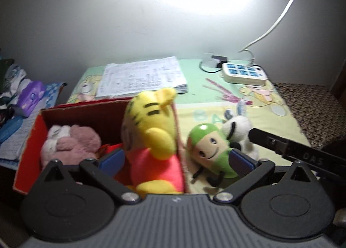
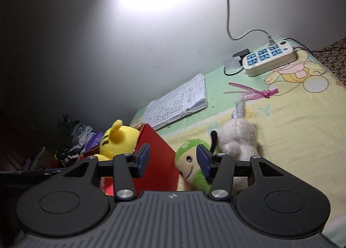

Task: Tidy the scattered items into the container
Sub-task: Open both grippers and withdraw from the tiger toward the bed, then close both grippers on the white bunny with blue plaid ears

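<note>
Yellow tiger plush (image 1: 151,139) propped in red box (image 1: 32,137), leaning on its right wall, beside pink plush (image 1: 73,142). Green doll (image 1: 212,150) and white plush (image 2: 237,137) out on the sheet. Left gripper (image 1: 176,161) spread wide, empty. Right gripper (image 2: 173,160) spread too.

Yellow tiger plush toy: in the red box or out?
In. The yellow tiger plush toy stands inside the red cardboard box, against its right wall, head above the rim, beside a pink plush.

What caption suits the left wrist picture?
Open left gripper over yellow tiger plush in red box; green plush waits outside.
</note>
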Demonstrator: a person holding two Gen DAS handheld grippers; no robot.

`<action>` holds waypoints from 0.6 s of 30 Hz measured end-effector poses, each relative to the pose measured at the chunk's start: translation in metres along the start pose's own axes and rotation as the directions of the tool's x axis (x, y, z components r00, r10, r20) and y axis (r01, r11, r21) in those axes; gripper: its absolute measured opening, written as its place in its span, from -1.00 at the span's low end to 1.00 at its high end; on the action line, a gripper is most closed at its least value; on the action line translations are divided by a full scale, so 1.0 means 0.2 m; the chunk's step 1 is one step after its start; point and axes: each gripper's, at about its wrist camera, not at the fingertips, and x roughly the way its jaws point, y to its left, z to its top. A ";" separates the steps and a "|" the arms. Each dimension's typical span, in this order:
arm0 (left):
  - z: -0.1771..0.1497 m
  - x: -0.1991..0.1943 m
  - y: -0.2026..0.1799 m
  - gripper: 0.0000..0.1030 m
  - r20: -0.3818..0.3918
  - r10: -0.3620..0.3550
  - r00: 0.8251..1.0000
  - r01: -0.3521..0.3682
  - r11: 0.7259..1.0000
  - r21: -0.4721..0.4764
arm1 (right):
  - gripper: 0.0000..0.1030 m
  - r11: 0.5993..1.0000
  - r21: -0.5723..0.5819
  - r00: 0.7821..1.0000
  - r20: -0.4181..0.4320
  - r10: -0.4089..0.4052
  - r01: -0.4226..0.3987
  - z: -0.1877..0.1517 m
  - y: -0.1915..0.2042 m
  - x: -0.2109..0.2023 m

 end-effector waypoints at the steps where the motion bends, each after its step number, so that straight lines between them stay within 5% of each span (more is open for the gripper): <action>1: 0.00 0.01 -0.04 0.99 0.002 -0.038 0.999 0.038 0.999 0.016 | 0.00 1.000 0.016 1.000 -0.001 -0.016 0.016 0.00 -0.04 -0.01; 11: -0.09 0.21 -0.41 0.99 -0.066 -0.259 0.964 0.266 0.953 0.146 | 0.00 0.983 0.162 0.996 -0.048 -0.078 0.085 -0.01 -0.38 -0.04; 18: -0.13 0.39 -0.46 0.99 -0.135 -0.304 0.943 0.320 0.940 0.121 | 0.01 0.997 0.070 0.994 -0.107 -0.008 0.016 0.03 -0.38 0.07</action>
